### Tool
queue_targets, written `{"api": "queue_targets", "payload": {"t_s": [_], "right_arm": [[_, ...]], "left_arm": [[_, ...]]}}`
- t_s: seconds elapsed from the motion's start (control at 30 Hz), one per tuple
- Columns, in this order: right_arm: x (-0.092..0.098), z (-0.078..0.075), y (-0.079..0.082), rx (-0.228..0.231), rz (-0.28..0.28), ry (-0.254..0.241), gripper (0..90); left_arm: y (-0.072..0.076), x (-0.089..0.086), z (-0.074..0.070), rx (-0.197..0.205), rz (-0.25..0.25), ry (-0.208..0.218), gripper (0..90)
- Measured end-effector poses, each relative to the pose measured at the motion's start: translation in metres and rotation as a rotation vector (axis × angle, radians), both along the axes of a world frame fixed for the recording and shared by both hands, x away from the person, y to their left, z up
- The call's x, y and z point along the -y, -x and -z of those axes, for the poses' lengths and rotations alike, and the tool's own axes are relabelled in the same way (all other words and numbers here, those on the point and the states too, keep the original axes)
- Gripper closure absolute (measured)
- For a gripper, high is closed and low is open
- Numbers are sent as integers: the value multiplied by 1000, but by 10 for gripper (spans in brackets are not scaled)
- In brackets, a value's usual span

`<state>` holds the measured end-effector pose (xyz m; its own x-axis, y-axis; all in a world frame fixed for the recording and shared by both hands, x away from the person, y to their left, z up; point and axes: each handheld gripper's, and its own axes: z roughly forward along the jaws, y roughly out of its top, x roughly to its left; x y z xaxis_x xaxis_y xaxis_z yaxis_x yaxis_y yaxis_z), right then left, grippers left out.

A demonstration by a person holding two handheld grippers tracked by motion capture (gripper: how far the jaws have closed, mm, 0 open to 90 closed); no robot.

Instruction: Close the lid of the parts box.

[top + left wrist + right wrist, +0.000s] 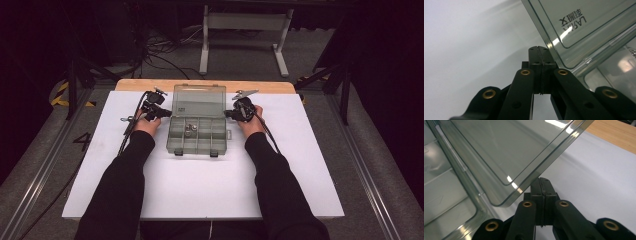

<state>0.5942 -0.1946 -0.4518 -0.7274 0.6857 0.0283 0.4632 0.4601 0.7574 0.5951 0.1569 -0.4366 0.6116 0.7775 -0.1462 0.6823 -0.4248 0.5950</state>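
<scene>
We flank the open compartment box (196, 131) at mid-table, the left gripper (161, 113) and right gripper (229, 114) each pressed together, empty, tips beside the raised lid (199, 100), probably ready to swing it shut.

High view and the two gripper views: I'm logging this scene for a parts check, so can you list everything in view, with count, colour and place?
Compartment box: one, clear grey plastic, middle of the white sheet, standing open.
Lid: one, clear, raised at the box's far side, printed label on it.
Small metal parts: a few, silvery, in a middle compartment; exact count too small to tell.
White sheet: one, covering the table.
Table: one, wooden edge showing at the far side.
Frame legs: white, on the floor beyond the table.
Left tongs: black, shut, beside the lid's left edge.
Right tongs: black, shut, beside the lid's right edge.
Sleeves: two, black.
</scene>
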Motion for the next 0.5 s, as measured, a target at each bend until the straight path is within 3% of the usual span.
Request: {"api": "queue_targets", "payload": {"t_s": [0.17, 0.5], "right_arm": [[3, -3, -1, 12, 2, -8, 900], [6, -11, 0, 57, 2, -34, 900]], "left_arm": [[0, -1, -5, 11, 5, 20, 900], [0, 2, -8, 7, 10, 21, 900]]}}
